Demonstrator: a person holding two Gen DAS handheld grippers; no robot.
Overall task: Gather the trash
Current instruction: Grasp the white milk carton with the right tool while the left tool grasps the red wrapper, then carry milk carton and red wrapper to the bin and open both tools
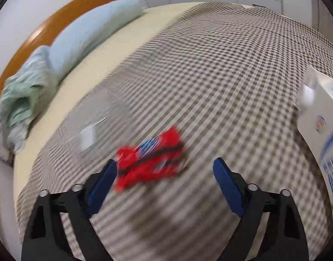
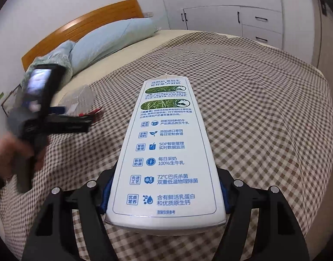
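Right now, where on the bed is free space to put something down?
The checked blanket is bare right of the milk carton, toward the cabinets. The left side is crowded: red wrapper, clear plastic, left gripper.

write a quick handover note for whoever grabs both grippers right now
Left gripper: open, empty, just above the red wrapper lying on the checked bedspread.
Right gripper: shut on the milk carton, held above the bed.
Also on the bed: a clear plastic piece just beyond the wrapper.
Done: carton picked up.
Left: grab the wrapper, then the clear plastic; no bin is in view, so find one for all three.
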